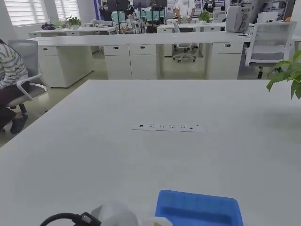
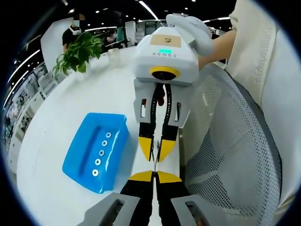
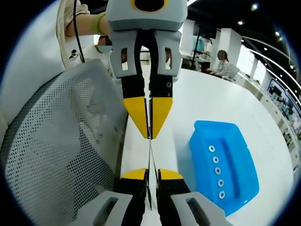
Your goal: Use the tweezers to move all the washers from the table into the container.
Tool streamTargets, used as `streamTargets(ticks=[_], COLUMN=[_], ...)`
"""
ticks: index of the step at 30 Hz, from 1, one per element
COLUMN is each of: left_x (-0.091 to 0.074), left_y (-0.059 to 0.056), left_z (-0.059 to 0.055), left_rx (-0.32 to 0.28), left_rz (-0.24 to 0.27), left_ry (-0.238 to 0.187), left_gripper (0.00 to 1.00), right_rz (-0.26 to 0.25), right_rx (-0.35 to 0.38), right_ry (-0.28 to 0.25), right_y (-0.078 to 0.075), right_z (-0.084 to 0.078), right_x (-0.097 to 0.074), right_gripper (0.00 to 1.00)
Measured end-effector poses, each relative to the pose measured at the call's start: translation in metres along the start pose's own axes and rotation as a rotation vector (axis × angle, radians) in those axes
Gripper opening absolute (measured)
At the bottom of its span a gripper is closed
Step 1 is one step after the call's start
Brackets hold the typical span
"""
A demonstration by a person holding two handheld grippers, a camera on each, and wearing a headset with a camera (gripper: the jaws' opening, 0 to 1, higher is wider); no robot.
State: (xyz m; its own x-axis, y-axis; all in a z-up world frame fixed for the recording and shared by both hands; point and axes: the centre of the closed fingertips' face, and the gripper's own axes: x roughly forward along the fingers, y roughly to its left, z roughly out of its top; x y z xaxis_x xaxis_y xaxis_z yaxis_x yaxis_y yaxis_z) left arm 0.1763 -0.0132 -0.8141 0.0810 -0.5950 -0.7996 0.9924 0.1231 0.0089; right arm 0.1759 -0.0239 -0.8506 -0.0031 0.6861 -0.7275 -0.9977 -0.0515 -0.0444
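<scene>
The blue container lies on the white table with several washers in a row in its groove; it also appears as the blue container with washers and as the blue container at the near table edge. My left gripper and right gripper face each other tip to tip beside the container. Thin metal tweezers run between both pairs of yellow tips, with the right gripper and left gripper both shut on them. A gripper's white housing shows low in the head view.
A mesh chair back stands right beside the grippers, off the table edge. A socket strip is set into the middle of the table. A potted plant leans in at the far right. Office desks and seated people fill the background.
</scene>
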Motion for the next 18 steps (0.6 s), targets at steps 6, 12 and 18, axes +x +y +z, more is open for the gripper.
streamTargets(ticks=[6,12,18], left_x=[0.003,0.008,0.014], left_y=[0.000,-0.001,0.000], left_z=[-0.007,-0.019,-0.029], left_rx=[0.000,-0.006,-0.012], left_rz=[-0.008,-0.011,-0.012], left_ry=[0.029,0.064,0.092], left_gripper=[0.00,0.00,0.00], right_rz=[0.020,0.036,0.029], right_rx=[0.017,0.062,0.089], right_ry=[-0.007,-0.045,-0.082], right_y=[0.002,0.002,0.002], right_z=[-0.001,0.001,0.004], right_x=[0.004,0.007,0.004], right_gripper=[0.04,0.05,0.05])
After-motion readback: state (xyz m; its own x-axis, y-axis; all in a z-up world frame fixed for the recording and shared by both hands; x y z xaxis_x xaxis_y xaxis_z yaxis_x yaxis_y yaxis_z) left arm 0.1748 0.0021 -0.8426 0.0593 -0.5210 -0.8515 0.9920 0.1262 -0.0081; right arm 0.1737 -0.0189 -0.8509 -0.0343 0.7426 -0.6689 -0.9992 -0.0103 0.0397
